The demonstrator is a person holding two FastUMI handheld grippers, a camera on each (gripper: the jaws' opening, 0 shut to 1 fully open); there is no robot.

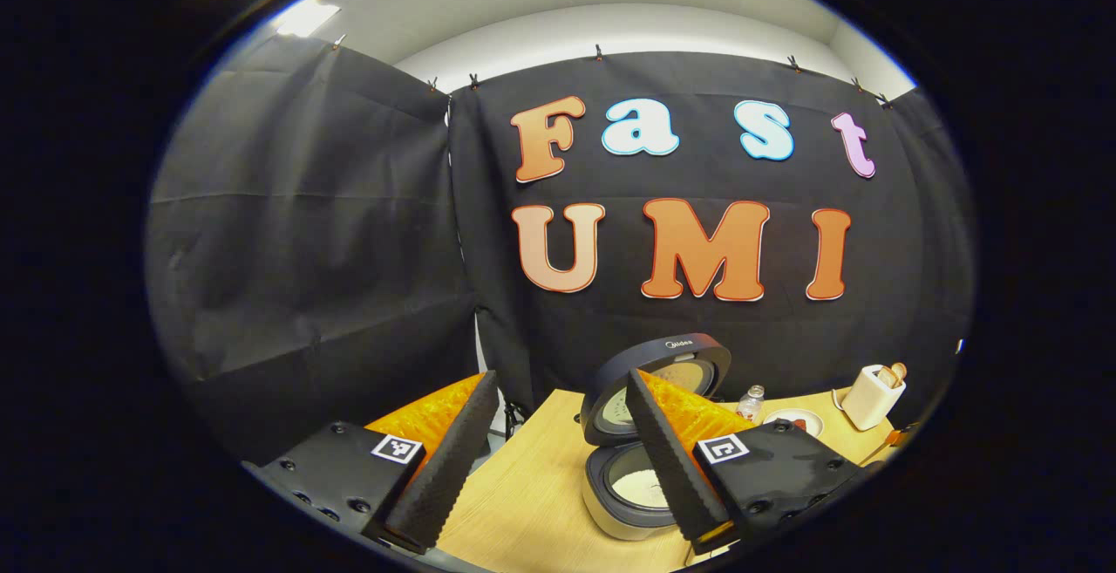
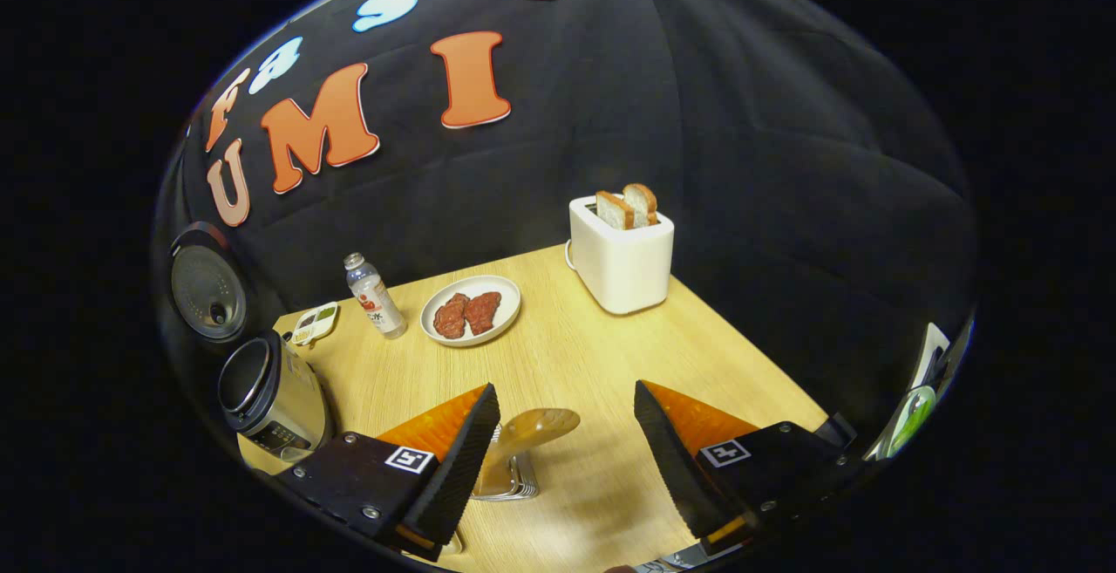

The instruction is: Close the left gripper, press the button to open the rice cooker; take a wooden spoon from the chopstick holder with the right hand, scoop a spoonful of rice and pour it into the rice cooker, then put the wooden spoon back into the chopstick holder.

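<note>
The rice cooker (image 1: pixel 649 433) stands open with rice inside; the wooden spoon (image 2: pixel 530 433) sits in the chopstick holder (image 2: pixel 510 481), and both the right gripper (image 2: pixel 565 451) and the left gripper (image 1: pixel 558 451) hold their fingers apart, so the task looks finished or the spoon awaits grasping.

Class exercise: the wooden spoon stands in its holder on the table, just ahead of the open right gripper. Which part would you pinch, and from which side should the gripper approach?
Probably pinch the wooden spoon just under its bowl, the part standing above the chopstick holder. It stands between the open fingers of the right gripper, nearer one finger. Come from above and lift straight up; the holder's wall blocks the lower handle.
</note>
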